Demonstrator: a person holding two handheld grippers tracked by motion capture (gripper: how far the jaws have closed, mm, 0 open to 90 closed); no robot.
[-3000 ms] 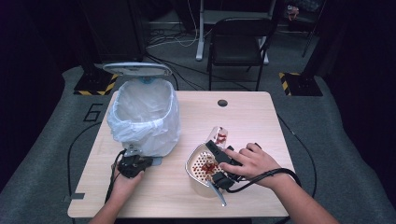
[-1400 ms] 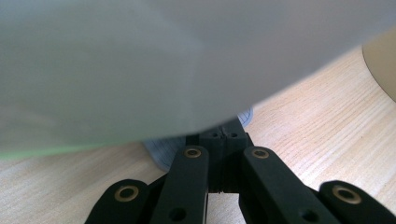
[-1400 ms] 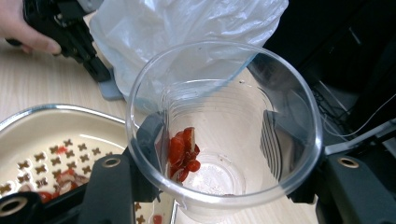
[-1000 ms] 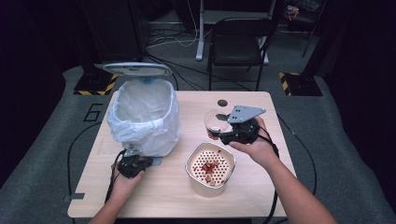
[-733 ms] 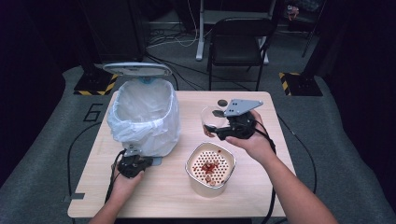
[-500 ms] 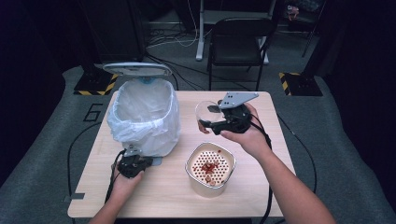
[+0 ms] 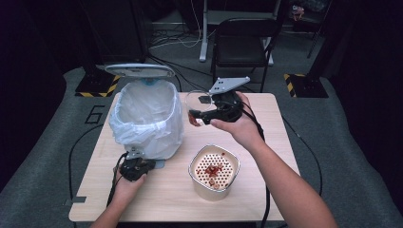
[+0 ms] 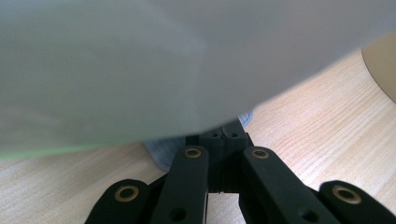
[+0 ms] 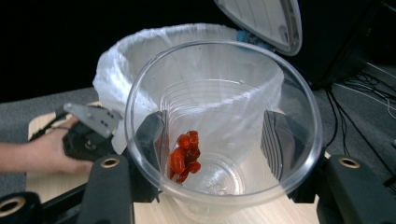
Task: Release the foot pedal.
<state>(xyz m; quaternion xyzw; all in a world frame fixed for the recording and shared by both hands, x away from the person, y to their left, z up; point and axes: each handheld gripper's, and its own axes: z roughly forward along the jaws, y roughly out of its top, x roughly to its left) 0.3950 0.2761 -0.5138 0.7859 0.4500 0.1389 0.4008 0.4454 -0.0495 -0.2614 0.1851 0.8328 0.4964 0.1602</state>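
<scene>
The right gripper [image 7: 205, 114] has its jaws about half apart and clamped on a clear plastic cup [image 9: 219, 126], one pad on each side of the cup wall, holding it off the desk, tipped toward the bin. In the right gripper view a small clump of red, glossy food scraps [image 9: 183, 155] clings to the inside wall of the cup near its bottom. The cup hangs just beside the rim of a small pedal bin [image 7: 148, 118] lined with a white plastic bag, its grey lid [image 7: 139, 70] standing up and open. The left gripper [image 7: 134, 168] sits low at the foot of the bin with its jaws closed together, and in the left gripper view their tips rest at the grey pedal [image 8: 163, 156] under the bulging bag. In front of the right forearm stands a beige container with a perforated insert [image 7: 215, 172], more red scraps lying on the holes. All this is on a light wooden desk [image 7: 271, 142] over grey carpet, with a dark folding chair [image 7: 242, 45] behind it, cables on the floor, and black-and-yellow striped stand bases to either side.
</scene>
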